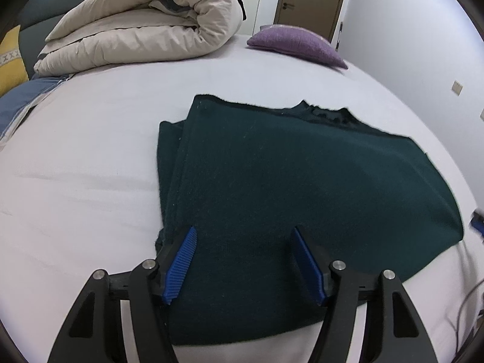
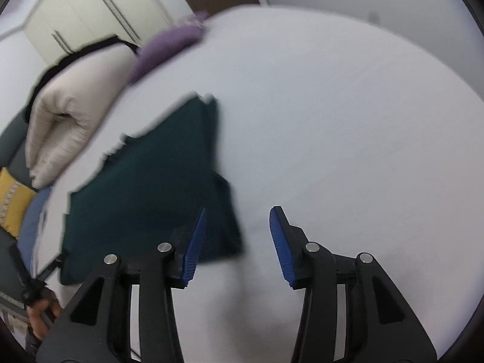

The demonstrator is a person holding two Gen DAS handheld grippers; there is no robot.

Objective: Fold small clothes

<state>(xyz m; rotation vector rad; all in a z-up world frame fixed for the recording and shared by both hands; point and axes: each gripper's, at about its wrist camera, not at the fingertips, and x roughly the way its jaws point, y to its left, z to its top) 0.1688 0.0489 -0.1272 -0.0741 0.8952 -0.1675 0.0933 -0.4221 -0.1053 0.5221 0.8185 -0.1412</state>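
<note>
Sweater (image 1: pixel 287 181) flat, collar away

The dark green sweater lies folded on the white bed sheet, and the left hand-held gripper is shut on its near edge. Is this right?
Not quite. In the left wrist view the left hand-held gripper is open, its fingers apart over the near part of the dark green sweater, gripping nothing. The sweater does lie folded on the white bed sheet.

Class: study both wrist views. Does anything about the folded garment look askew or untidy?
Slightly. On the dark green knitted garment, a lower layer sticks out along its left edge, so the folded edges are not flush. Nothing looks spilled or damaged.
</note>
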